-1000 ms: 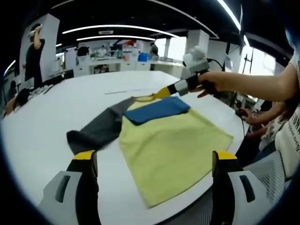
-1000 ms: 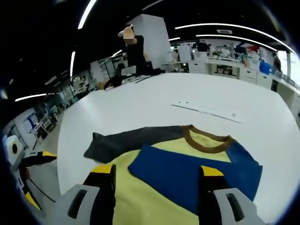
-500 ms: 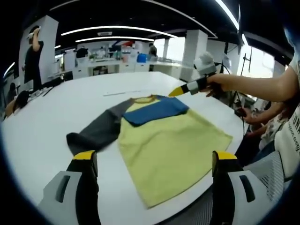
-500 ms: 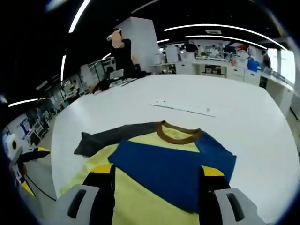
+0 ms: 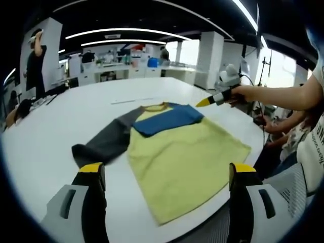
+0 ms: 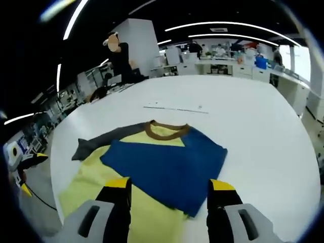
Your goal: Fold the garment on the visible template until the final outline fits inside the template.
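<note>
The garment (image 5: 174,149) is a soft knit shirt lying flat on a broad white table (image 5: 55,116). In the left gripper view its pale yellow body spreads toward the table's near edge, one blue sleeve (image 5: 168,119) is folded across the chest, and one grey sleeve (image 5: 104,139) stretches out to the side, ending in a blunt cuff. A brown ribbed collar (image 5: 156,106) rims the neck. The left gripper (image 5: 167,174) has two yellow-tipped black jaws standing wide apart, grasping nothing, above the shirt's hem. The right gripper (image 5: 208,101) hangs in a person's hand (image 5: 242,94) just beyond the blue sleeve; from this angle one cannot tell how its jaws stand.

In the right gripper view the blue sleeve (image 6: 164,169) forms a smooth trapezoid over the yellow cloth, the grey sleeve (image 6: 101,142) tapers away, and the collar (image 6: 166,130) curves as one brown band. The right gripper (image 6: 169,190) has its two jaws spread, released, over the blue sleeve. A thin pale strip (image 6: 174,108) lies on the table beyond the collar.
</note>
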A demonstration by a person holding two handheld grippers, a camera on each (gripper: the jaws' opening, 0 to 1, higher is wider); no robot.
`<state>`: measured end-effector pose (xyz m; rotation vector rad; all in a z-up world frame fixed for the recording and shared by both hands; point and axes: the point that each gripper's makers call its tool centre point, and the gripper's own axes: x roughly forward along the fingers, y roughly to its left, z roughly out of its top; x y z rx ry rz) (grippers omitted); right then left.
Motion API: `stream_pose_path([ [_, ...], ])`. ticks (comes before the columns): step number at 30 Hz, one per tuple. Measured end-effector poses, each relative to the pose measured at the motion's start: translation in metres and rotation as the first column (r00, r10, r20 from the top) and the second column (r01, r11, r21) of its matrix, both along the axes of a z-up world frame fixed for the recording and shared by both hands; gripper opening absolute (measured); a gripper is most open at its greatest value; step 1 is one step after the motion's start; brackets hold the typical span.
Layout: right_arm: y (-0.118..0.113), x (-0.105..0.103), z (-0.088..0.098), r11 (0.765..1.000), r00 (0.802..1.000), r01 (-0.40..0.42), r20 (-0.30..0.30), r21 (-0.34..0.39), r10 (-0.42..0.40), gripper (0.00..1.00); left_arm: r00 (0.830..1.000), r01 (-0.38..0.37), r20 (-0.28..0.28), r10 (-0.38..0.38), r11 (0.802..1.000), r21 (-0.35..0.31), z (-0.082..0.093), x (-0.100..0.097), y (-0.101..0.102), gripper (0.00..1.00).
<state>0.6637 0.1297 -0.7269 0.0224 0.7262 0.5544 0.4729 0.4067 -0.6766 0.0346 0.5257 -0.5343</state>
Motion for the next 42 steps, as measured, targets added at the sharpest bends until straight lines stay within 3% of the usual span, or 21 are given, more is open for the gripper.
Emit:
stream_pose_path([
  [18,-0.036,-0.015,-0.029,0.999,0.999,0.003,-0.038,-0.049,-0.005,0.31,1.000,-0.005,-0.004,0.005,1.000,0.004,0.000,-0.002,0.000,0.99],
  [26,-0.036,-0.020,-0.044,0.997,0.999,-0.003,-0.047,-0.081,-0.001,0.17,1.000,-0.005,-0.006,0.005,1.000,0.004,0.000,-0.002,0.000,0.99],
  [36,-0.034,-0.018,-0.054,0.996,0.998,0.026,-0.047,-0.081,-0.030,0.12,1.000,-0.014,-0.006,0.014,1.000,0.010,0.000,-0.002,0.006,0.99],
  [42,-0.032,-0.018,-0.058,0.996,0.995,0.073,-0.060,-0.043,-0.075,0.07,1.000,-0.016,-0.008,0.016,1.000,0.005,-0.001,-0.003,0.005,0.99],
])
